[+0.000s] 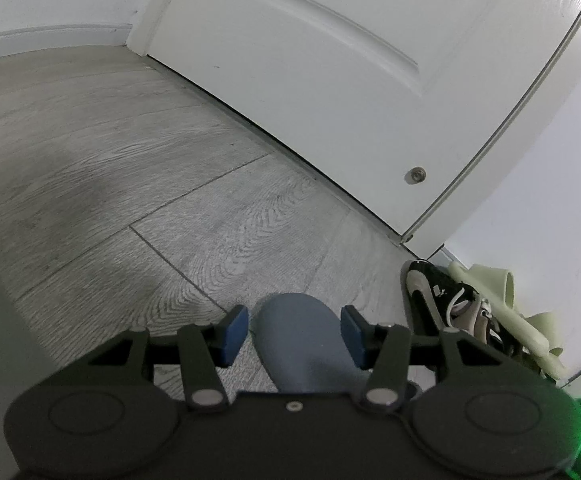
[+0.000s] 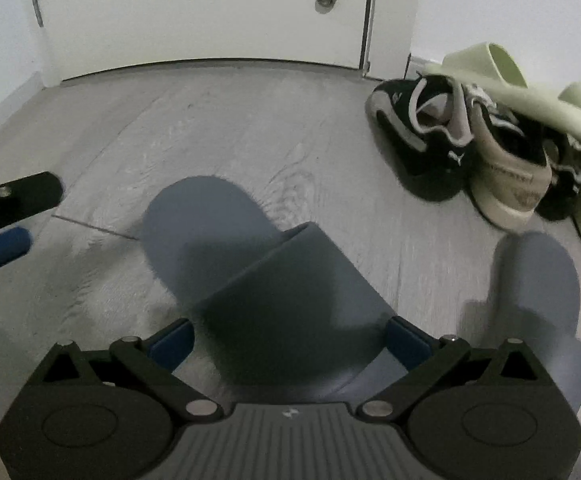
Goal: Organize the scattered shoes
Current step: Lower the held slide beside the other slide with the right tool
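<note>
Two blue-grey slides lie on the grey wooden floor (image 2: 250, 120). The first slide (image 2: 258, 264) is in the lower centre of the right wrist view, and the second slide (image 2: 538, 280) is at the lower right, near but apart from it. The right gripper (image 2: 290, 344) is released, with its two blue pads on either side of the first slide's strap, and I cannot tell if they touch it. In the left wrist view the left gripper (image 1: 294, 332) is also wide apart, with the toe of a blue-grey slide (image 1: 298, 344) between its pads. At the right, beside the white door (image 2: 194, 12), there is a pile: at least two black and white sneakers (image 2: 430, 132) and two pale green slides (image 2: 502, 76) that lie on top of them.
</note>
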{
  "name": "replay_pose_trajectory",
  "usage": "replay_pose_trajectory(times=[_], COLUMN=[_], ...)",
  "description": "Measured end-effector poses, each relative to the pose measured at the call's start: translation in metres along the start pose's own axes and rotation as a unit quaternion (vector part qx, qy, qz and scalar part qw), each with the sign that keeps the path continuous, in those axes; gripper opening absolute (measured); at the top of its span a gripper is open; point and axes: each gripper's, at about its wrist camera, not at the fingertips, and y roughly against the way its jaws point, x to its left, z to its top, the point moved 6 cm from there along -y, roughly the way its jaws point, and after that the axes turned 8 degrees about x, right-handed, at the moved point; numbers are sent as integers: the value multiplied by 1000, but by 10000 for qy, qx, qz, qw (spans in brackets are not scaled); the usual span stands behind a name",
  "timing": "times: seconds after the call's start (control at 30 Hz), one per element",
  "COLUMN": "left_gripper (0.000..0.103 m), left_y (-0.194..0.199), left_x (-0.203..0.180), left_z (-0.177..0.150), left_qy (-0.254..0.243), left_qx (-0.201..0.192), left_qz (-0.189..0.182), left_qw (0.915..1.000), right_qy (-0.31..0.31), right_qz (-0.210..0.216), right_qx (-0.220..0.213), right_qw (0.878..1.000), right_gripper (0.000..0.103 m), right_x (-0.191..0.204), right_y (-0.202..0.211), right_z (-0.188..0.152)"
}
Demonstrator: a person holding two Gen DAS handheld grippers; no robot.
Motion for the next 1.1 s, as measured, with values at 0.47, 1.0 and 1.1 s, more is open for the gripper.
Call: replay_pose_trajectory(times=[0.47, 1.0, 1.1], left_gripper=[52, 52, 52], left_y=[0, 1, 3], left_x=[1, 2, 3], left_z=[0, 0, 0], left_qy=[4, 9, 5], left_qx=[21, 40, 26], left_qz=[-26, -58, -62], left_qw=[10000, 10000, 10000], right_qy=[1983, -1192, -1209], right_qz=[1195, -811, -316], right_qx=[-88, 2, -197], right_qw=[9728, 9896, 9920], right_gripper=[103, 103, 103], right_x=[-8, -22, -29], right_y=[-9, -20, -3], right_z=[15, -5, -7])
